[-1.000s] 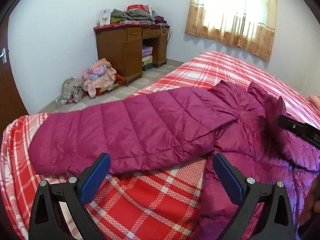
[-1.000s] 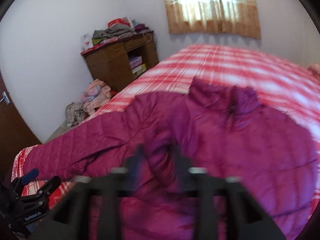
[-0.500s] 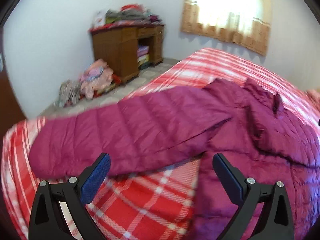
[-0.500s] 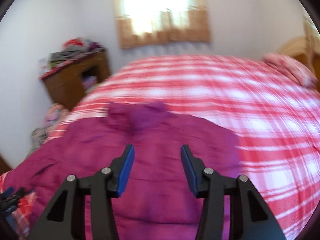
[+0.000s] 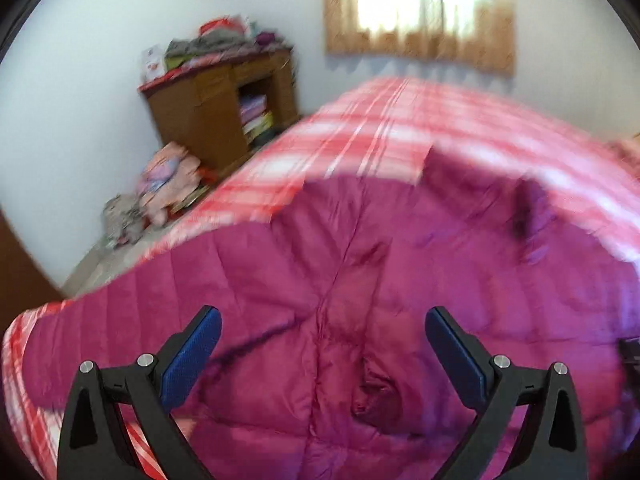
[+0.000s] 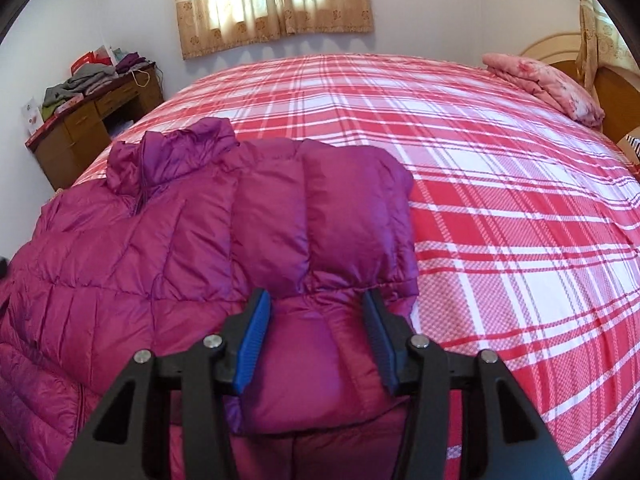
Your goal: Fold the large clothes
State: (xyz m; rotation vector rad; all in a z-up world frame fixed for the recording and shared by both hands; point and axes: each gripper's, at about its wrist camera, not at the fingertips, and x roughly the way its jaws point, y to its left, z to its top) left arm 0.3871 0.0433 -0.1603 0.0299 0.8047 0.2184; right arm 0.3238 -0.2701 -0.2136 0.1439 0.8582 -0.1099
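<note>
2 grippers: left (image 5: 322, 342) jaws wide, right (image 6: 316, 322) jaws pinching magenta jacket (image 6: 192, 236) sleeve.

Down jacket (image 6: 180, 248): magenta, quilted in stitched channels; collar a shade more purple.
Bedsheet (image 6: 500, 200): red and white plaid, fine checked weave in the paler squares.
Left gripper (image 5: 322, 354): black frame, blue pads, silver screw heads.
Right gripper (image 6: 316, 340): black frame, blue pads, silver screw heads.
Curtain (image 6: 276, 4): beige-tan with small floral medallions, washed pale by daylight.
Desk (image 6: 92, 120): brown wood, red strip along the top edge.
Clothes on desk (image 6: 80, 80): grey, green, purple, red.
Pillow (image 6: 548, 84): pink, faint floral print.
Headboard (image 6: 560, 50): cream over orange-brown wood.
Floor pile (image 5: 168, 184): pale pink and mottled grey cloth, blurred.
Walls (image 5: 80, 80): white.
</note>
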